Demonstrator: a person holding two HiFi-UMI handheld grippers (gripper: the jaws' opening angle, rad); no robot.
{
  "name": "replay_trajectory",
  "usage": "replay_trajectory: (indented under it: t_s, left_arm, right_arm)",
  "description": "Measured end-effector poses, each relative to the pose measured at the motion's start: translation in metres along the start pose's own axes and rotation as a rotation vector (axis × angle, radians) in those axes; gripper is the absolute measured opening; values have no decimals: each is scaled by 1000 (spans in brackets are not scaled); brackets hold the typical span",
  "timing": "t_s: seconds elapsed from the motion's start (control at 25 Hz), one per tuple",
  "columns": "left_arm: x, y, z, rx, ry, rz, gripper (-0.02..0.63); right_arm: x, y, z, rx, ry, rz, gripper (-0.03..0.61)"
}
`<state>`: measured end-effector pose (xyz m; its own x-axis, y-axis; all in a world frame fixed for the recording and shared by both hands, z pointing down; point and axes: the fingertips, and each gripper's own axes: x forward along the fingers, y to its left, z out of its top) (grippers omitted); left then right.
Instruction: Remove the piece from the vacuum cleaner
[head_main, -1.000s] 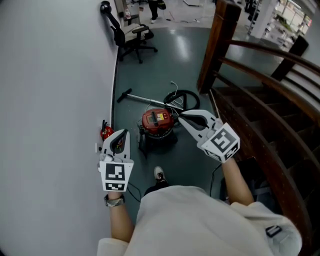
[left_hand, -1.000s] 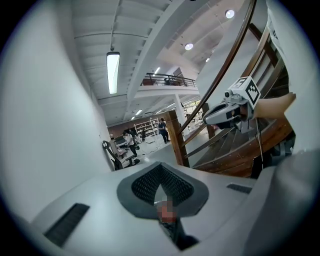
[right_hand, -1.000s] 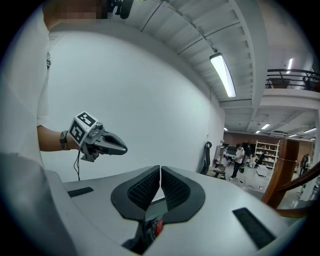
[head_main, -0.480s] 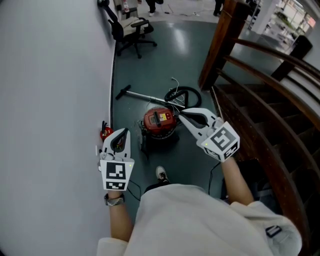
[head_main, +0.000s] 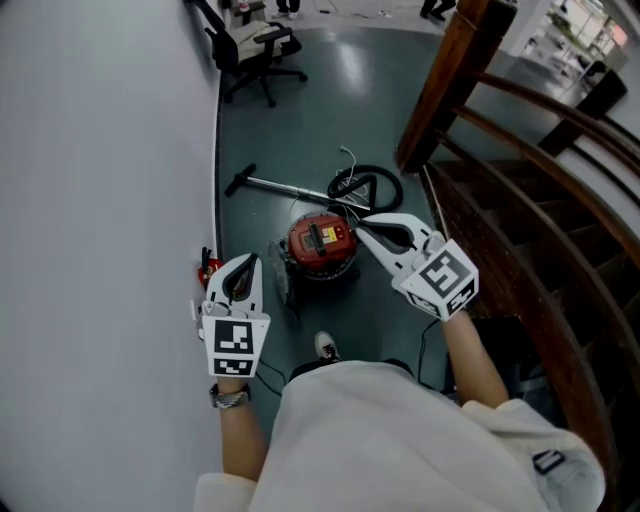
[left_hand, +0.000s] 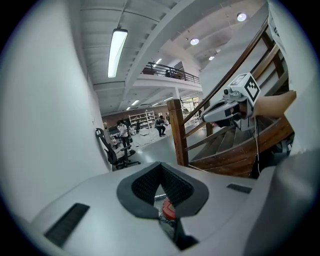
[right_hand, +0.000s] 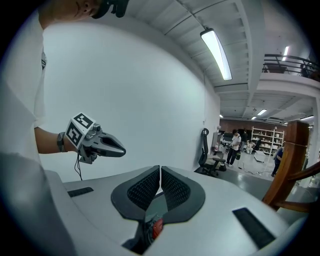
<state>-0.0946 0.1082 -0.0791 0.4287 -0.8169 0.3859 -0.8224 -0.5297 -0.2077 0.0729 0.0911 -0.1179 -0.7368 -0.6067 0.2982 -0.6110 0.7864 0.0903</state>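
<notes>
Chair (head_main: 255, 45) slid toward frame top, vacuum cleaner (head_main: 320, 243) whole only in head view

My left gripper (head_main: 246, 264) and right gripper (head_main: 361, 221) draw nearer the vacuum cleaner (head_main: 320, 240), which looks larger. The office chair (head_main: 250, 45) beyond it slips upward.

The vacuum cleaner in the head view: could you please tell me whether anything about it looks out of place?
Nothing looks damaged or spilled. The red vacuum cleaner stands upright; its wand lies flat on the floor behind it, beside the loosely coiled hose.
</notes>
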Motion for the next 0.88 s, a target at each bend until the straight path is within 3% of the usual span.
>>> replay_trajectory:
  t_s: [0.48,0.88]
  left_arm:
    - [42,20,-28,-34,71,-42,0]
    - [71,24,-46,-69,133,-28,0]
  right_arm:
    - [45,-24,-16,31,50,-11,31]
    - [66,-47,-25,88,16,22,31]
